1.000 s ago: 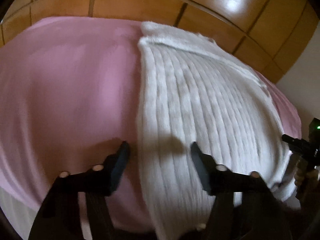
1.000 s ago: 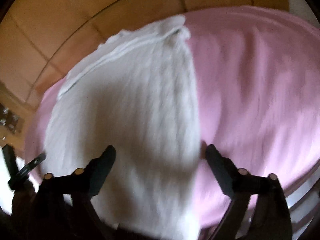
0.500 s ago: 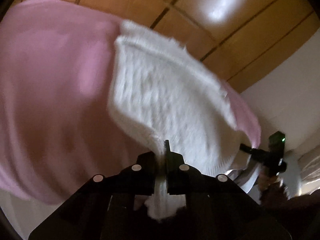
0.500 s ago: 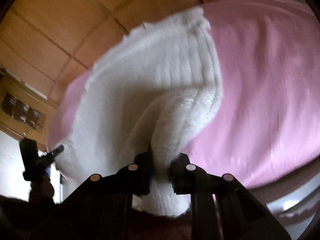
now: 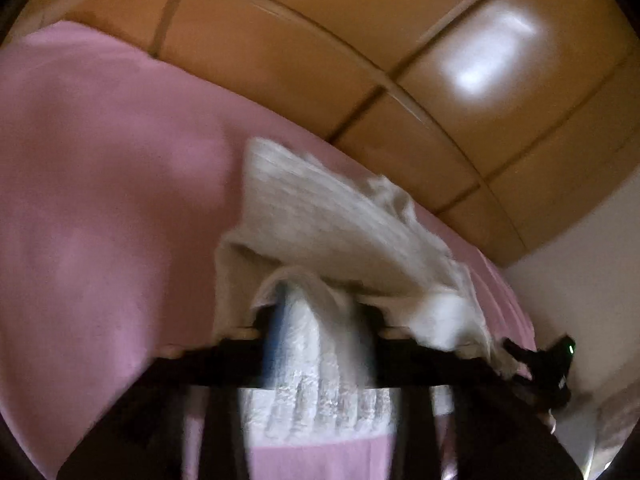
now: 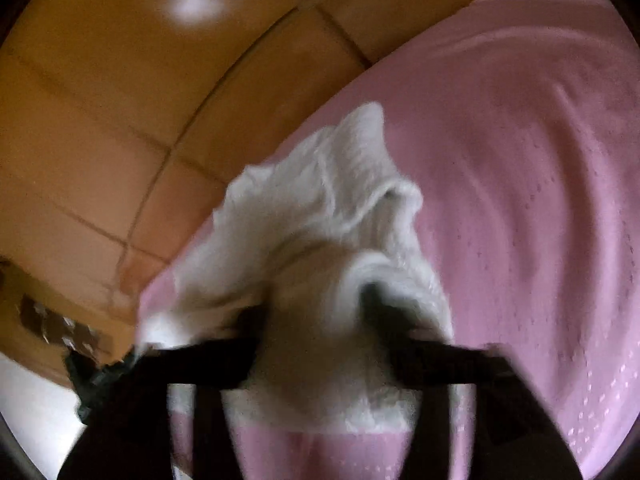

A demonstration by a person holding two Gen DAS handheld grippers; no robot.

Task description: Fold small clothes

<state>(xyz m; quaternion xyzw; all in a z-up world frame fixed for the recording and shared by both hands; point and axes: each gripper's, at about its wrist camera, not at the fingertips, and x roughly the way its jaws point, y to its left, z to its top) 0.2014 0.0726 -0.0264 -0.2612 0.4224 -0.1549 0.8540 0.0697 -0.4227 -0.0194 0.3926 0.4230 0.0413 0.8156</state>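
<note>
A white ribbed knit garment [image 5: 320,216] lies on a pink cloth [image 5: 100,184], its near edge lifted and folded toward the far edge. My left gripper [image 5: 320,320] has its jaws parted, with the garment's near edge bunched between and draped over them. My right gripper [image 6: 316,320] also has its jaws parted, with the same garment [image 6: 320,208] bunched between them. Both views are blurred, so the fingertips are partly hidden by fabric. The right gripper shows at the right edge of the left wrist view [image 5: 552,364].
The pink cloth [image 6: 520,160] covers the work surface. Beyond it is an orange tiled floor [image 5: 400,60] with light reflections. A white wall [image 5: 592,260] stands at the right. A dark fixture [image 6: 52,320] sits at the left edge of the right wrist view.
Both grippers closed on the garment's near edge, lifted it and carried it toward the far edge. Now both sets of jaws have parted, with the fabric still bunched between them.
</note>
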